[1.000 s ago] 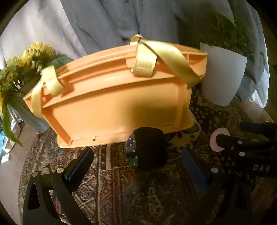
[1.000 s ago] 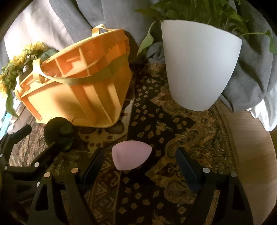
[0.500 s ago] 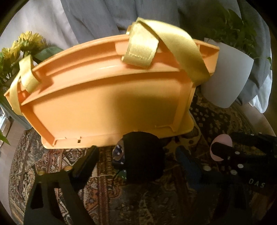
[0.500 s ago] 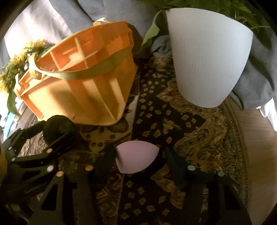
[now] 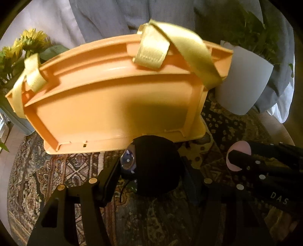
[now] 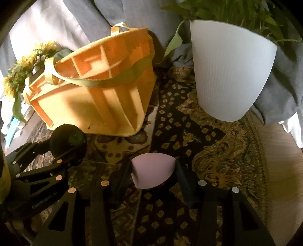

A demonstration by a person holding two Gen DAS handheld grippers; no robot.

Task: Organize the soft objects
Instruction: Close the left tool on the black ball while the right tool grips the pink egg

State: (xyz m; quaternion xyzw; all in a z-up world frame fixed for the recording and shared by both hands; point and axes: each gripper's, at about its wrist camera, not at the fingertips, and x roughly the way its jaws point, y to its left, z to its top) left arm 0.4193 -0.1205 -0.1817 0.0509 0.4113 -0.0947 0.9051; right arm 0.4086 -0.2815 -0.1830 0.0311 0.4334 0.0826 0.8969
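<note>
An orange plastic basket [image 5: 113,102] with yellow straps stands on the patterned rug; it also shows in the right wrist view [image 6: 94,94]. My left gripper [image 5: 151,172] is shut on a black soft ball [image 5: 157,166] with a dotted blue patch, just in front of the basket. The ball also shows in the right wrist view [image 6: 68,140]. My right gripper [image 6: 153,174] is shut on a pink teardrop sponge [image 6: 151,172], low over the rug. The sponge shows in the left wrist view [image 5: 238,155] behind the right gripper's finger.
A white ribbed plant pot [image 6: 229,75] stands right of the basket, also in the left wrist view [image 5: 244,83]. Sunflowers [image 5: 22,45] stand at the left. Grey cloth [image 6: 132,17] hangs behind. The round rug [image 6: 208,136] ends at a wooden table edge [image 6: 280,160] on the right.
Both grippers moved forward and closed: the left one onto the black ball, the right one onto the pink sponge. The basket looms nearer in the left wrist view.
</note>
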